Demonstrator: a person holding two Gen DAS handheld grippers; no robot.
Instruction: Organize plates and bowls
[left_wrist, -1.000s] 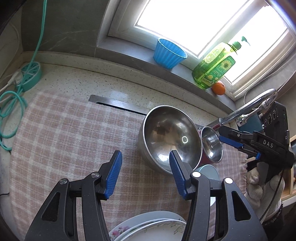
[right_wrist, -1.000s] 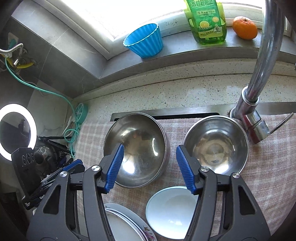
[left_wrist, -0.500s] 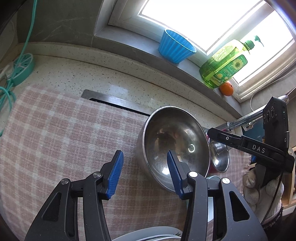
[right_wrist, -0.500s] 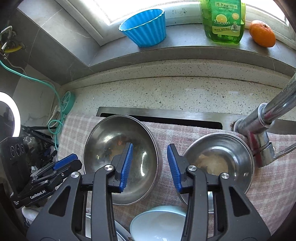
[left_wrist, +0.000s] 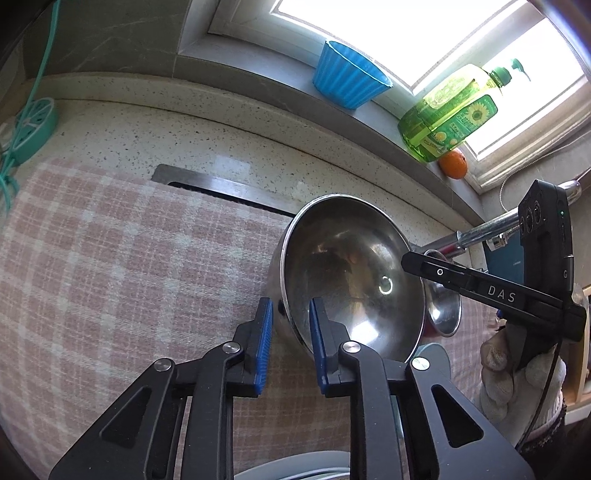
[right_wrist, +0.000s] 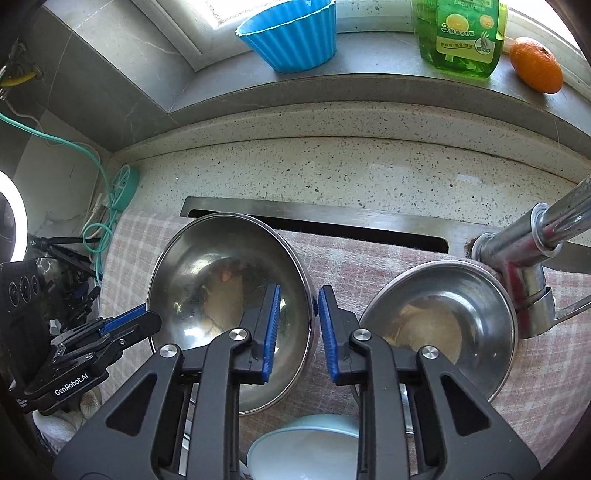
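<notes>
A large steel bowl (left_wrist: 351, 277) (right_wrist: 221, 288) sits on a pink checked cloth (left_wrist: 110, 277). My left gripper (left_wrist: 291, 341) straddles its left rim, one pad outside and one inside. The jaws are closing, and the bowl wall fills the gap between them. My right gripper (right_wrist: 300, 330) straddles the bowl's opposite rim. Its jaws are closing too, and a gap shows beside the inner pad. A smaller steel bowl (right_wrist: 436, 325) stands just right of the large one. A pale blue bowl (right_wrist: 306, 446) lies under my right gripper. Plates (left_wrist: 295, 469) peek in at the bottom edge.
A chrome faucet (right_wrist: 535, 236) rises at the right, close to the small bowl. On the windowsill are a blue fluted cup (left_wrist: 347, 81), a green soap bottle (left_wrist: 450, 114) and an orange (left_wrist: 453, 164). A gloved hand (left_wrist: 517, 376) holds the right gripper. Teal cables (right_wrist: 110, 206) lie at the left.
Both grippers have come down and forward onto the large steel bowl. Their jaws have narrowed from wide apart to a slim gap around its opposite rims.
</notes>
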